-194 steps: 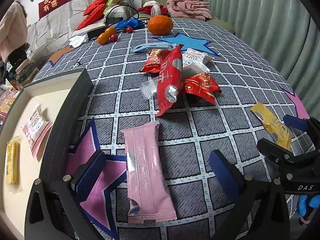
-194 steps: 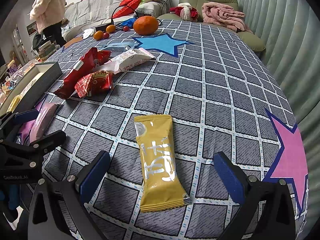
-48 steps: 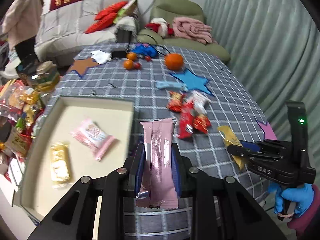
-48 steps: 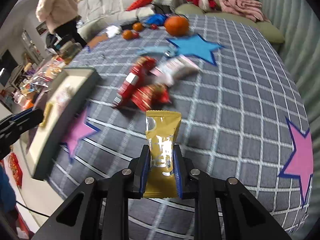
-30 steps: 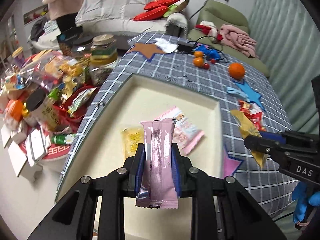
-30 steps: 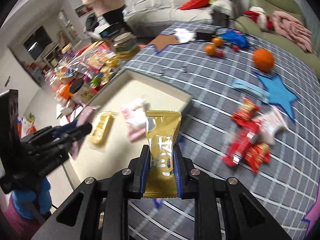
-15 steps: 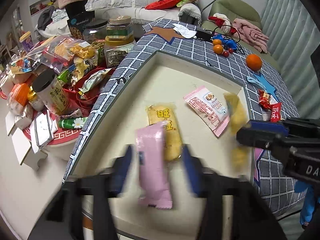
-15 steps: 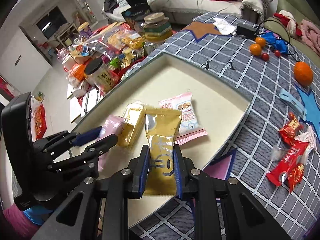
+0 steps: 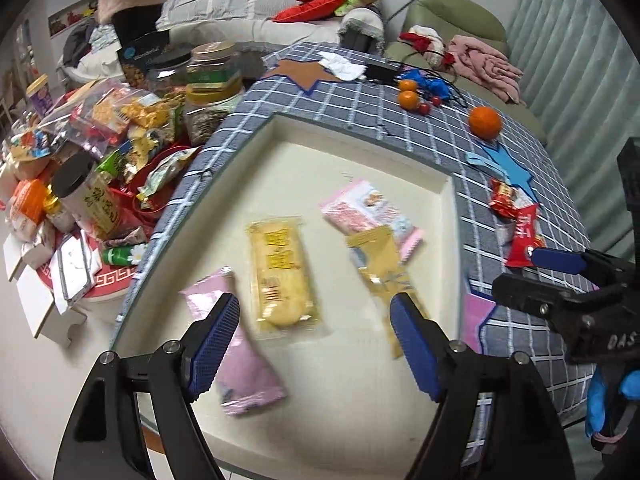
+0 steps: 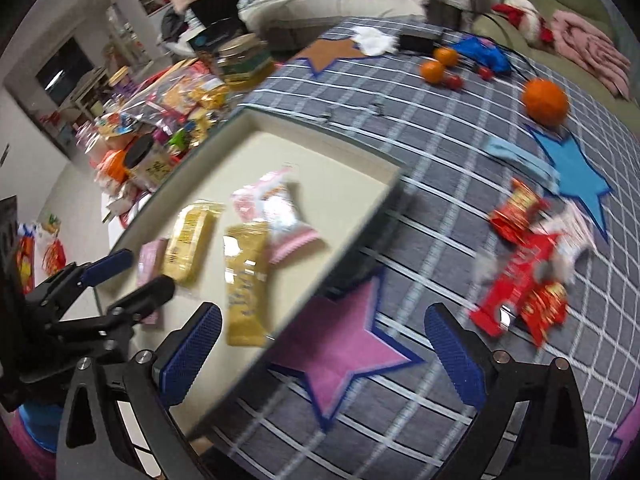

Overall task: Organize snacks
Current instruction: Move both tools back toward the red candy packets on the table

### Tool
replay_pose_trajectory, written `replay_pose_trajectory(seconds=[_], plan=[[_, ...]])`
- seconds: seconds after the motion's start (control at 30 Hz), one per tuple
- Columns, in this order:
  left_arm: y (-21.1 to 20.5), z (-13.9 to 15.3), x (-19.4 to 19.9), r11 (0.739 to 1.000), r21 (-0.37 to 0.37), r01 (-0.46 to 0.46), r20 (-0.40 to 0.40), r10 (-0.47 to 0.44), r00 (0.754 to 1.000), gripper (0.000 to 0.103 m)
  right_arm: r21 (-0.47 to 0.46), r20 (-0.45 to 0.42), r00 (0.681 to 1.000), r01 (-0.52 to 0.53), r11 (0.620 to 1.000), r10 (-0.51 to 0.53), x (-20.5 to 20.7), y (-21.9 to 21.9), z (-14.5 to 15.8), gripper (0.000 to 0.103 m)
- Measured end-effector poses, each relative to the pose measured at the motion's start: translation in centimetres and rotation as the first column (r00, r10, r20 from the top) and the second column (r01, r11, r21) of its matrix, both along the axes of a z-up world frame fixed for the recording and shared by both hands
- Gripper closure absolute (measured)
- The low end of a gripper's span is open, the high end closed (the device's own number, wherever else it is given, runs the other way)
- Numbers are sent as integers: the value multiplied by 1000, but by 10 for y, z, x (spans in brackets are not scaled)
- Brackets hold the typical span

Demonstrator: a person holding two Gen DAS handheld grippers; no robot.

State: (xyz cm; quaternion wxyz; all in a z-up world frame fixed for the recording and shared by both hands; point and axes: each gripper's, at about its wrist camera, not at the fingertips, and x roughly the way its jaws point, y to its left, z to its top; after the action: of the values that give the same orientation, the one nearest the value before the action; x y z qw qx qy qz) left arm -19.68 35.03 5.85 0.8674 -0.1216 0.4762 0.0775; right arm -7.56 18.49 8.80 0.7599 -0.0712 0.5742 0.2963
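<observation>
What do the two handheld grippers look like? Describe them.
Both grippers, left and right, are black angular frames with silver bolts and blue ridged pads on their fingers. The right one's side carries white "DAS" lettering, and a blue glove grips it.

glossy foil gold packet [image 9: 380,256], seemingly.

A glossy pink snack packet [image 9: 236,344] and a gold foil packet [image 9: 384,276] lie flat in the shallow cream tray [image 9: 360,156].
</observation>
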Motion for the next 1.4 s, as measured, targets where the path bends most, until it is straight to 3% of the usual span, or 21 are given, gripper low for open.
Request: replay_pose_trajectory(seconds=[0.27, 0.53, 0.77, 1.03, 1.13, 1.23, 1.3, 1.4], plan=[[-55, 14, 23, 991, -36, 125, -1, -125, 992, 22, 17, 9, 985, 172, 985, -172, 22, -77, 4, 1], [-141, 8, 70, 959, 6, 283, -36, -283, 959, 20, 20, -63, 914, 402, 916, -400, 46, -163, -18, 1], [-194, -13, 111, 943, 68, 327, -67, -322, 944, 20, 9, -77, 887, 457, 890, -455, 49, -203, -34, 1], [-220, -28, 140, 932, 140, 334, -78, -325, 942, 22, 56, -102, 852, 520, 853, -513, 71, -219, -43, 1], [-215, -33, 144, 938, 127, 322, -82, -314, 946, 31, 69, -101, 854, 518, 853, -511, 85, -208, -46, 1], [-209, -37, 147, 944, 107, 312, -94, -303, 948, 49, 68, -85, 861, 508, 859, -502, 100, -192, -49, 1], [-202, -42, 150, 950, 84, 302, -111, -292, 950, 72, 67, -78, 869, 494, 867, -489, 108, -180, -51, 1], [-194, -44, 147, 954, 68, 293, -103, -286, 953, 81, 54, -62, 870, 492, 869, -489, 120, -168, -53, 1]])
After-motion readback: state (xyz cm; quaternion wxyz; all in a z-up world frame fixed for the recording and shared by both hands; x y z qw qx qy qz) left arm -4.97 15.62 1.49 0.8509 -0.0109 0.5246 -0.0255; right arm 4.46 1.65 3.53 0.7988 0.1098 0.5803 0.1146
